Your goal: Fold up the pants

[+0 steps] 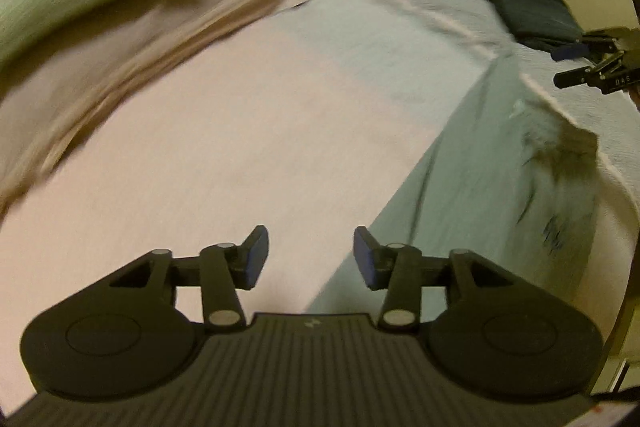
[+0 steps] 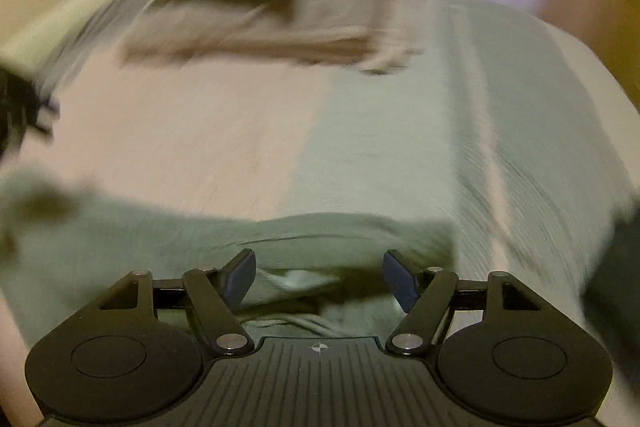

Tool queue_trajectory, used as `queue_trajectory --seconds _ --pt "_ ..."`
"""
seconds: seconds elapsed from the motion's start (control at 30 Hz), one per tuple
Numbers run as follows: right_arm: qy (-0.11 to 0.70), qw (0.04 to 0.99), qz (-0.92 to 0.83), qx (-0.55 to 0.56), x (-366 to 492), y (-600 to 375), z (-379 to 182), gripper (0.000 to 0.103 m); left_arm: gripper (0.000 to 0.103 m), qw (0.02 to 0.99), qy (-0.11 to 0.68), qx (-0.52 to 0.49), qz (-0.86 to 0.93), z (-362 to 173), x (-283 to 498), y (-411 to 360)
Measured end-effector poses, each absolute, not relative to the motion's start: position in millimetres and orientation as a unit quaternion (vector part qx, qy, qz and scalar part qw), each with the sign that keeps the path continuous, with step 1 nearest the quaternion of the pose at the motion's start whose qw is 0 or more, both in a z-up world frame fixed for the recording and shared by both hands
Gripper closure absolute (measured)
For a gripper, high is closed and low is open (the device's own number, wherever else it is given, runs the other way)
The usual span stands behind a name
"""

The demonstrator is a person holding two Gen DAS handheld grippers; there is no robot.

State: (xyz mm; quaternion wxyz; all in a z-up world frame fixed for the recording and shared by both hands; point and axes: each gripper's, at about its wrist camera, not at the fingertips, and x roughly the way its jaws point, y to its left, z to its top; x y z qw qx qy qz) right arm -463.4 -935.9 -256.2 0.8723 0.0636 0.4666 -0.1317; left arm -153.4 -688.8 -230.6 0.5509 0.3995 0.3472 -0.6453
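We find the left gripper (image 1: 310, 254) and right gripper (image 2: 319, 281) both spread wide, holding nothing. The green pants (image 2: 160, 239) lie rumpled on the bed (image 2: 200, 131), directly beneath the right gripper. Risk, in our judgement: pinching a single layer would skew the fold.

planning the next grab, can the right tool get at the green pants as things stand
Probably yes: the right tool is open with the green pants right ahead of its fingers, and nothing lies between them.
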Motion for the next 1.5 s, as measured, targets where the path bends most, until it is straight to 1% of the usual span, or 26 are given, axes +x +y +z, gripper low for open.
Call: queue_trajectory --seconds 0.1,0.13,0.17,0.3,0.37,0.5,0.7,0.77,0.8,0.87,0.97,1.07,1.13,1.2,1.33,1.5 --pt "0.511 0.855 -0.082 -0.036 -442.6 -917.2 -274.2 0.035 0.052 0.575 0.370 0.400 -0.611 -229.4 -114.1 -628.7" --pt "0.519 0.850 -0.072 -0.057 -438.2 -914.2 -280.8 0.035 0.048 0.578 0.377 0.400 -0.603 -230.6 -106.5 -612.7" --pt "0.527 0.844 -0.063 -0.075 -435.9 -907.6 -283.1 0.035 0.046 0.580 0.383 0.400 -0.597 -232.2 -98.9 -593.6" --pt "0.547 0.830 -0.043 -0.101 -429.2 -888.9 -286.9 0.035 0.045 0.575 0.398 0.412 -0.585 -245.4 -84.7 -532.2" --pt "0.561 0.820 -0.044 -0.109 -423.7 -878.9 -288.9 0.035 0.043 0.570 0.389 0.429 -0.584 -253.9 -83.6 -507.9" --pt "0.581 0.802 -0.065 -0.122 -426.9 -864.8 -281.4 0.035 0.043 0.545 0.365 0.470 -0.590 -277.7 -81.7 -477.1" --pt "0.602 0.781 -0.085 -0.142 -419.1 -839.4 -285.0 0.035 0.043 0.543 0.300 0.525 -0.583 -293.2 -48.5 -434.4" --pt "0.605 0.777 -0.093 -0.146 -415.5 -835.5 -287.6 0.035 0.044 0.534 0.290 0.535 -0.587 -305.0 -36.6 -426.6" --pt "0.605 0.777 -0.097 -0.145 -414.1 -832.5 -288.1 0.035 0.048 0.531 0.295 0.535 -0.587 -310.2 -31.0 -425.2" --pt "0.601 0.779 -0.102 -0.145 -410.1 -826.7 -288.9 0.035 0.078 0.523 0.323 0.517 -0.596 -315.6 -16.9 -425.3" --pt "0.599 0.780 -0.105 -0.144 -408.7 -820.3 -289.4 0.035 0.086 0.524 0.339 0.499 -0.601 -311.3 1.3 -429.3" --pt "0.603 0.778 -0.104 -0.142 -409.7 -822.9 -291.8 0.035 0.096 0.534 0.331 0.494 -0.600 -306.3 16.8 -436.3" --pt "0.608 0.774 -0.104 -0.145 -410.8 -825.7 -296.1 0.035 0.097 0.538 0.342 0.481 -0.602 -303.1 23.0 -441.8" --pt "0.612 0.770 -0.103 -0.149 -412.3 -834.5 -299.5 0.035 0.098 0.539 0.333 0.487 -0.601 -299.4 20.8 -448.5" --pt "0.628 0.751 -0.077 -0.187 -427.9 -848.5 -299.7 0.035 0.099 0.546 0.317 0.496 -0.596 -292.8 15.5 -458.0" --pt "0.630 0.735 -0.040 -0.248 -450.3 -869.5 -305.2 0.035 0.099 0.558 0.319 0.502 -0.578 -292.3 28.4 -481.6"
